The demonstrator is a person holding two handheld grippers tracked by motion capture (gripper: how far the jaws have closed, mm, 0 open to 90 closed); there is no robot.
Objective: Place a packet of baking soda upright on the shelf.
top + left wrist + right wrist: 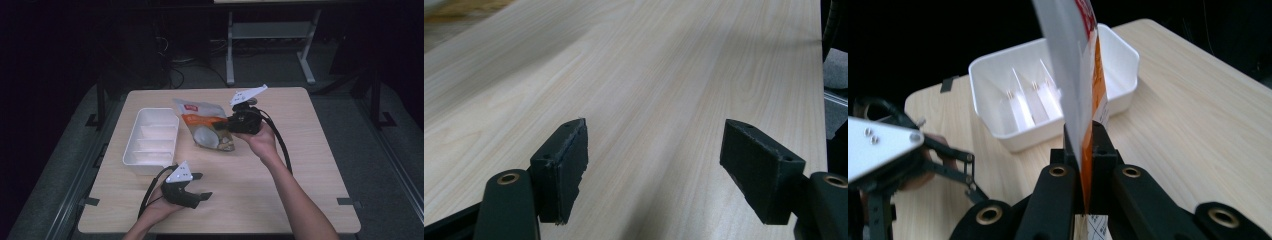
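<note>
Wood table (300, 165): R gripper (1083, 150) pinching pouch (1075, 75) edge-on

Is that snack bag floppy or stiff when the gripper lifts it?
Probably a bit floppy: the snack bag is thin where the right gripper pinches its edge. It seems light, since one edge pinch holds it. Its glossy film may slip.

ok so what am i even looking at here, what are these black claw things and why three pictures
A person holds a black two-jaw gripper in each hand at a wooden table. One picture looks down from above; each of the other two comes from a camera riding on a gripper. The right gripper is clamped on a snack bag, lifted and hanging edge-on before its camera. The left gripper is open above bare wood. A white divided tray lies to the left of the bag.
</note>
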